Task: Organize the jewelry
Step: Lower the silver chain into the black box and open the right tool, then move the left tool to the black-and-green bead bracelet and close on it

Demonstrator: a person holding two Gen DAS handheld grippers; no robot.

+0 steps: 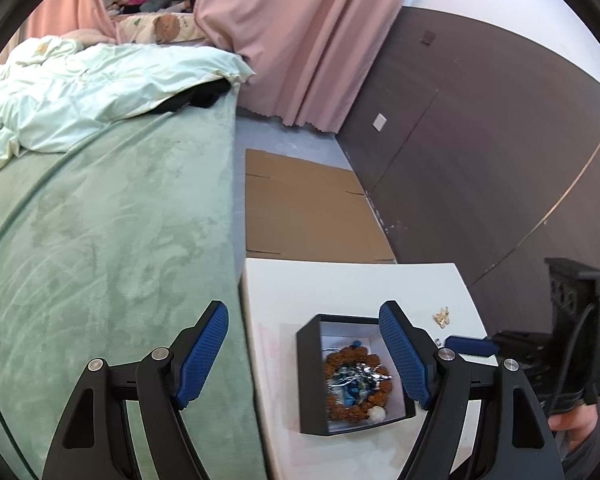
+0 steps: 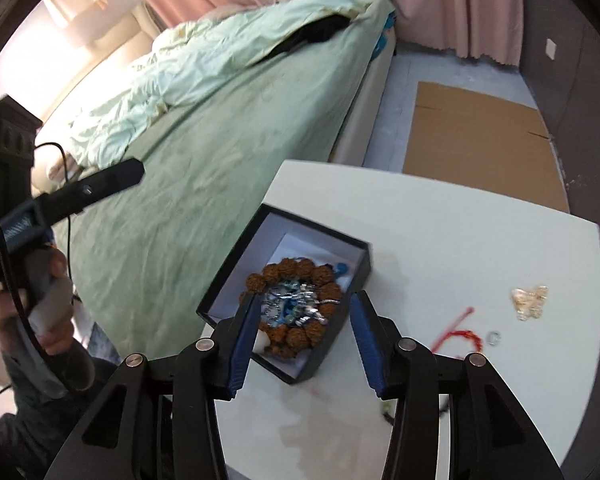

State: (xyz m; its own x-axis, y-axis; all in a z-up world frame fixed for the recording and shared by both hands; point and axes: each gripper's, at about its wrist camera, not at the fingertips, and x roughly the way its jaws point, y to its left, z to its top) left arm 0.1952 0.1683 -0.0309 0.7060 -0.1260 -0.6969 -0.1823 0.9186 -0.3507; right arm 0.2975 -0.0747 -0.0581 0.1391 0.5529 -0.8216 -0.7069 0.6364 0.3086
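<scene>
My right gripper [image 2: 300, 336] hangs released above the black box [image 2: 236, 256]; my left gripper [image 1: 304, 356] gapes, empty.

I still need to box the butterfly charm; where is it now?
The butterfly charm lies on the white table, right of the black box, just beyond the red string.

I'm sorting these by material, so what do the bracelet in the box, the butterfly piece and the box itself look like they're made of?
Bracelet: rough brown beads, matte and knobbly, probably seed or wood. Butterfly: pale, translucent and glossy, so glass, crystal or clear plastic; I can't tell which. Box: matte black with sharp edges and a white lining, likely rigid card.
</scene>
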